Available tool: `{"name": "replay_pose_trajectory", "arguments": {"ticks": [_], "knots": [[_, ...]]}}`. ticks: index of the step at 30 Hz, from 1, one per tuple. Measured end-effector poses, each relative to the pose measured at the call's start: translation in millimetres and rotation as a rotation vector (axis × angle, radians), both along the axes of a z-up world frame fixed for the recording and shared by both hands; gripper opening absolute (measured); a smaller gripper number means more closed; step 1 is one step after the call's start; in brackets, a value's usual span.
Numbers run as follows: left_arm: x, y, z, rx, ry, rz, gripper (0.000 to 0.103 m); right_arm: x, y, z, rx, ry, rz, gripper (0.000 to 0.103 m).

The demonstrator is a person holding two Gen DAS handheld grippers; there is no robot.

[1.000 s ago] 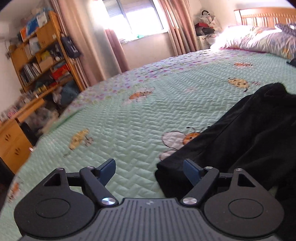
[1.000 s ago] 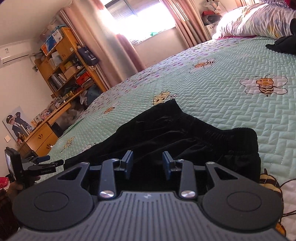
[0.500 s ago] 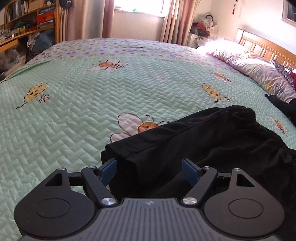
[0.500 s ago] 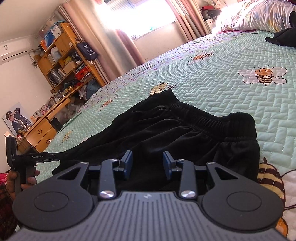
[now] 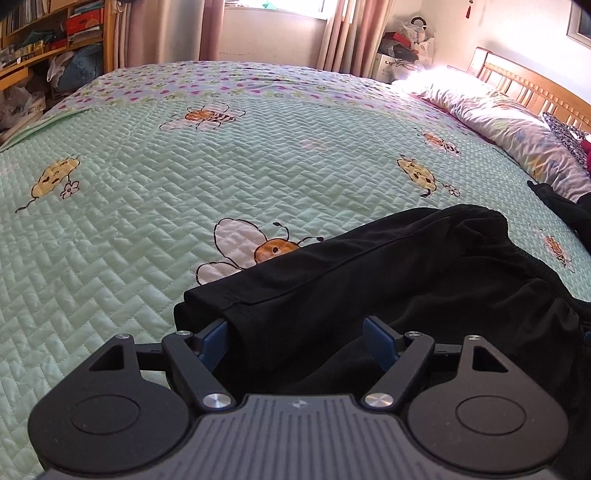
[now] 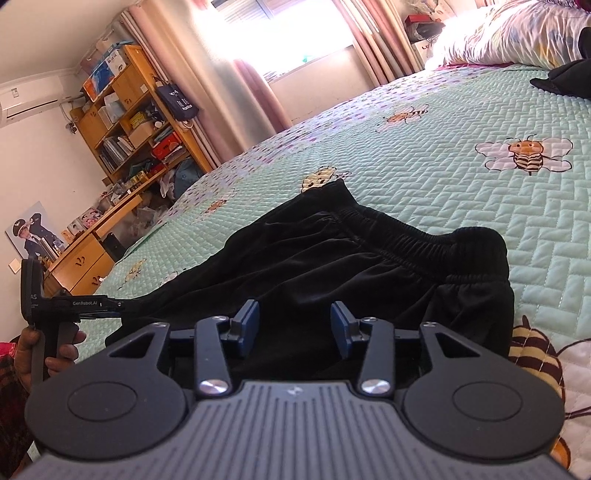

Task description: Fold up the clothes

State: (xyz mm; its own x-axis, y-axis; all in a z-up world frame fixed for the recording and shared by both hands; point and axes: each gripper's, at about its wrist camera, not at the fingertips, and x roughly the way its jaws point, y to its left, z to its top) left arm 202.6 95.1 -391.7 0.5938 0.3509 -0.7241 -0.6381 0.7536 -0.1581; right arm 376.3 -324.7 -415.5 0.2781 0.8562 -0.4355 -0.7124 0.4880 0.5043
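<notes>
Black shorts (image 5: 406, 280) lie flat on the green quilted bedspread (image 5: 147, 206), elastic waistband (image 6: 417, 251) toward the pillows. My left gripper (image 5: 295, 339) is open wide over the leg hem, and the hem corner lies between its blue pads without being pinched. My right gripper (image 6: 294, 326) hovers low over the waist end of the shorts (image 6: 314, 266). Its jaws are opening, the dark cloth lies under the gap, and nothing is pinched. At the far left of the right wrist view a hand holds the left gripper (image 6: 118, 306) at the leg end.
Another black garment (image 5: 565, 206) lies near the pillows (image 5: 517, 136) and wooden headboard (image 5: 535, 81). A bookshelf and desk (image 6: 122, 147) stand beyond the bed's far side, with curtains and a bright window (image 6: 280, 33) behind.
The left gripper has rolled level and slid toward the shorts, so the hem now sits between its fingers. The right gripper's jaws have spread wider while it stayed in place.
</notes>
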Motion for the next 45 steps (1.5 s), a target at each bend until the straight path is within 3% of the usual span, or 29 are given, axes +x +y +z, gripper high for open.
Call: {"name": "replay_pose_trajectory", "arguments": {"ticks": [3, 8, 10, 15, 20, 24, 27, 31, 35, 38, 45], "knots": [[8.3, 6.9, -1.6, 0.009, 0.015, 0.033, 0.073, -0.8, 0.0, -0.3, 0.003, 0.005, 0.003, 0.047], [25.6, 29.5, -2.9, 0.007, 0.051, 0.064, 0.02, -0.6, -1.1, -1.8, -0.003, 0.012, 0.0, 0.048], [30.3, 38.7, -3.5, 0.022, 0.071, 0.086, 0.01, -1.3, -1.2, -0.8, -0.002, 0.006, 0.002, 0.048], [37.5, 53.5, -4.8, 0.101, 0.159, 0.163, 0.009, -1.4, -0.4, -1.8, -0.011, -0.019, 0.002, 0.048], [34.9, 48.9, 1.9, 0.167, 0.152, 0.212, 0.007, 9.9, -1.2, 10.2, 0.047, -0.038, 0.01, 0.048], [40.8, 41.3, 5.3, 0.24, 0.17, 0.218, 0.007, 51.7, 19.0, 28.4, 0.083, -0.042, 0.014, 0.062], [40.3, 40.3, 7.9, 0.241, 0.159, 0.24, 0.007, 91.0, 63.2, 39.1, 0.027, -0.073, 0.069, 0.063], [35.7, 40.5, 4.7, 0.222, 0.151, 0.241, 0.008, 153.2, 125.7, 31.3, -0.048, 0.078, 0.166, 0.063], [37.3, 44.4, 3.9, 0.219, 0.161, 0.236, 0.008, 189.1, 155.9, 13.9, -0.058, 0.221, 0.195, 0.063], [40.9, 47.1, 4.3, 0.226, 0.172, 0.23, 0.008, 194.6, 163.4, 6.9, -0.077, 0.243, 0.187, 0.063], [43.7, 49.7, -1.1, 0.221, 0.192, 0.235, 0.009, 195.8, 175.5, 0.2, -0.105, 0.309, 0.37, 0.062]]}}
